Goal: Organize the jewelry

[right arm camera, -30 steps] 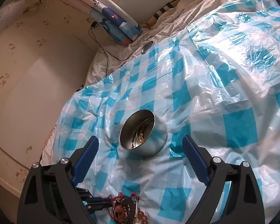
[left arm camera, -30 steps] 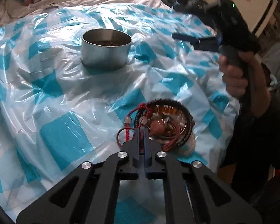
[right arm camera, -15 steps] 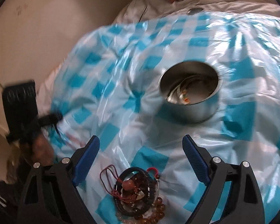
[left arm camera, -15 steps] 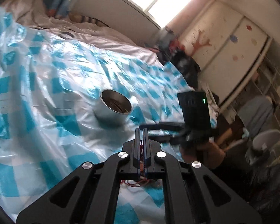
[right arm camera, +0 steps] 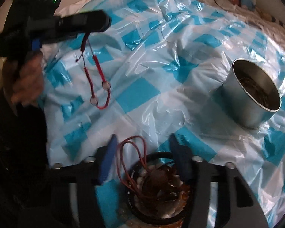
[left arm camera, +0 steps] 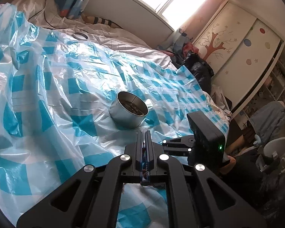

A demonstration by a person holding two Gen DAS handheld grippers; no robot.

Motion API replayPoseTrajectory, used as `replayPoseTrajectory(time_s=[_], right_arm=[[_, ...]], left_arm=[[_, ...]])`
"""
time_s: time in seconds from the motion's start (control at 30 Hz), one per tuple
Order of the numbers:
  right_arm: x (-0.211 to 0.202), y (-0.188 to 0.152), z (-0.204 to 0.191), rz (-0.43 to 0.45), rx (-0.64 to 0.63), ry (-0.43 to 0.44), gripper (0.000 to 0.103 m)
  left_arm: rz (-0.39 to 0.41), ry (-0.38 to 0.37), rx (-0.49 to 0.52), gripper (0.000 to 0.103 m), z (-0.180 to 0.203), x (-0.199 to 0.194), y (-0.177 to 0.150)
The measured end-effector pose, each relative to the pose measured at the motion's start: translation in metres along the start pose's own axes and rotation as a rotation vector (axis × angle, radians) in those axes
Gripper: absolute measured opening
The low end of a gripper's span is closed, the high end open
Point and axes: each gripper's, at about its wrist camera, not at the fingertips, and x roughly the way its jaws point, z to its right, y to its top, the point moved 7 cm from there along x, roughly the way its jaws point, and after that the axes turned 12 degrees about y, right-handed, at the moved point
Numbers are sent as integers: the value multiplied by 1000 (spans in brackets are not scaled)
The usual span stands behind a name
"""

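Observation:
My left gripper point(left arm camera: 143, 133) is shut on a red cord bracelet point(right arm camera: 96, 76) with two clear beads. In the right wrist view the bracelet hangs free from the left gripper point(right arm camera: 104, 22) above the sheet. My right gripper point(right arm camera: 143, 138) points down over the jewelry pile point(right arm camera: 157, 186), a black ring with amber and pale beads and a dark red cord loop. Its blue fingers point(right arm camera: 107, 161) are closing, with the loop and the pile's upper edge between them; I see no pad pressing. A round metal tin point(right arm camera: 252, 95) point(left arm camera: 129, 112) with jewelry inside stands to the right, beyond the pile.
A blue-and-white checked plastic sheet point(left arm camera: 47, 95) covers the bed, crumpled into folds. A round lid point(left arm camera: 79, 36) lies on the bedding at the back. A hand point(right arm camera: 26, 79) holds the left gripper. A wardrobe point(left arm camera: 237, 47) and clutter stand past the bed's right edge.
The left gripper has risen from the pile with the red bracelet and tilted up. The right gripper swung down over the pile and its jaws have narrowed.

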Motion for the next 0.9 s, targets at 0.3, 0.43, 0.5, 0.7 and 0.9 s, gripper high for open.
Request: replayPoseTrajectory(time_s=[0.3,0.43,0.5,0.7,0.9], right_arm=[[-39,14,-1,150,30,65,4],[-71,21,5,261,88,119,4],[-86,23,9,312,115,139,4],[-117,25,16,401,157,130,4],[-140,24,34,476,220,102,4]], left_arm=[[7,5,4,2,7,1,4],[8,20,14,2,15,7,7],[6,44,27,2,19,10,9],[-1,101,74,2,30,22,11],[4,128,98,2,44,31,18]])
